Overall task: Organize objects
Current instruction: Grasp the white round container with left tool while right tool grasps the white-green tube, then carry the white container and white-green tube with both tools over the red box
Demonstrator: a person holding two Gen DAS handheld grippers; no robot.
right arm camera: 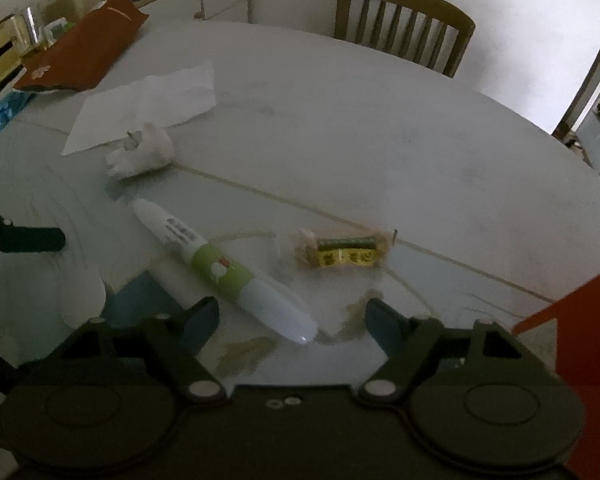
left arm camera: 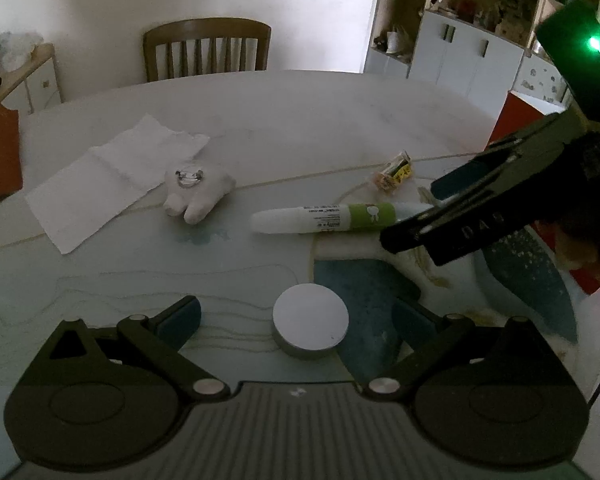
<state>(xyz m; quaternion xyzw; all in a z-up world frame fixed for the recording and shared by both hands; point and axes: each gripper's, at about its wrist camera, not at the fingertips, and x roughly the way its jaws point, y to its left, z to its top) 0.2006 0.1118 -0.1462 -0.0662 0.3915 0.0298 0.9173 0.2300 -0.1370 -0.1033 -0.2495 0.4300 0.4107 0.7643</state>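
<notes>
A white and green pen lies on the pale table. Its clear end sits between the fingers of my right gripper, whose jaws stand apart without pressing on it. My left gripper is open low over the table. A flat round grey disc lies between its fingers with a gap on each side. A white plush piece with a metal clip rests by a sheet of white paper. A yellow and green wrapped sweet lies past the pen.
A wooden chair stands at the table's far edge. An orange bag lies on the table's left side, and another red-orange thing is near the right gripper. White cabinets and shelves line the far wall.
</notes>
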